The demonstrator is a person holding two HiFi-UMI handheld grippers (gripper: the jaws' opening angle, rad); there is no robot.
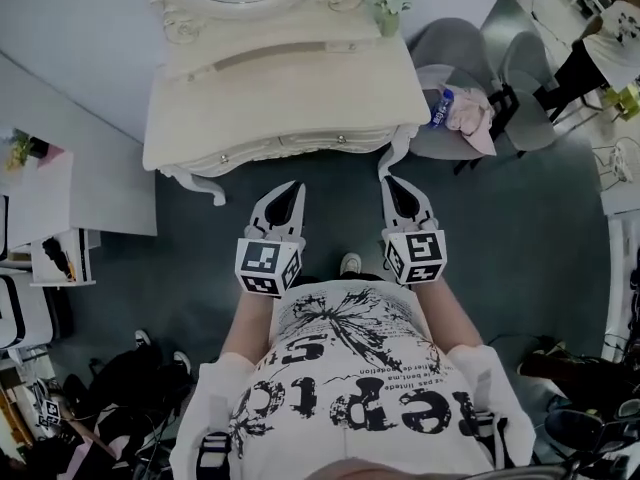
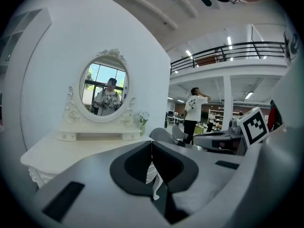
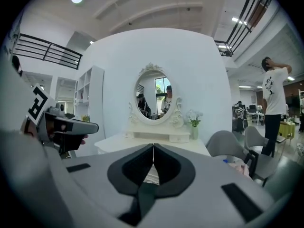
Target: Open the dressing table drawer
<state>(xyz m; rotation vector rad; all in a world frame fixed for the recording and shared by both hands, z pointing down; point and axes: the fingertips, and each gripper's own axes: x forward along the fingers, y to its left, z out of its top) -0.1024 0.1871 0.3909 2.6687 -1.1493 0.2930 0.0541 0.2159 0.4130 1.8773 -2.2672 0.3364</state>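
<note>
The white dressing table (image 1: 280, 78) stands ahead of me, its closed drawer front (image 1: 300, 145) with small knobs along the near edge. My left gripper (image 1: 293, 186) hovers just short of that edge, jaws shut and empty. My right gripper (image 1: 392, 181) is level with it near the table's right front leg, also shut on nothing. In the left gripper view the closed jaws (image 2: 151, 142) point past the table top (image 2: 71, 148) and its oval mirror (image 2: 104, 91). From the right gripper view, the shut tips (image 3: 153, 145) face the table (image 3: 142, 141) and mirror (image 3: 156, 95).
A grey chair (image 1: 450, 58) with a pink cloth and a blue bottle stands right of the table. A small vase of flowers (image 1: 388, 3) sits on the table's back right corner. A white shelf unit (image 1: 40, 208) is at left. A person (image 3: 273, 94) stands farther off.
</note>
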